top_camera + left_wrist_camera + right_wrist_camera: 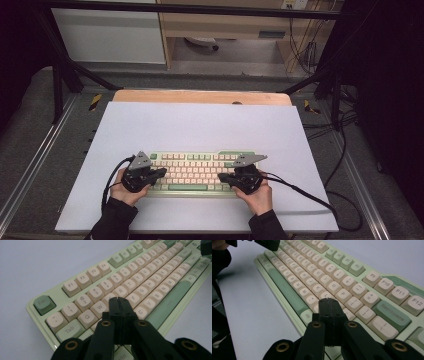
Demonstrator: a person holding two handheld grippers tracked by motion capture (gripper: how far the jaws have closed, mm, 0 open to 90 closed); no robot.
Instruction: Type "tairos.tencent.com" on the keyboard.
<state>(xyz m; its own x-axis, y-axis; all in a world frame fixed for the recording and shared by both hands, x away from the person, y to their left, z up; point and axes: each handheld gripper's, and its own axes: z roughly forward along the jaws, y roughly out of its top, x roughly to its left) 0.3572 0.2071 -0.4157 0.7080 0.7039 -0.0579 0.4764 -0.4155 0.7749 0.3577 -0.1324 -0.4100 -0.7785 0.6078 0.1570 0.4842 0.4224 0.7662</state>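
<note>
A pale green keyboard (192, 172) with cream keys lies near the front of the white sheet. My left gripper (162, 173) hovers over the keyboard's left end, jaws shut with nothing between them. In the left gripper view its closed tip (119, 300) sits above the keys beside W and R on the keyboard (150, 285). My right gripper (221, 176) is over the right end, also shut and empty. In the right gripper view its tip (327, 300) hangs over the keys next to L and P on the keyboard (312, 277). Whether either tip touches a key I cannot tell.
The white sheet (200, 130) covers a wooden table (200, 96), with bare sheet behind and beside the keyboard. Black cables (310, 195) trail from the grippers off to the right. A dark metal frame (60, 75) and cabinets stand beyond the table.
</note>
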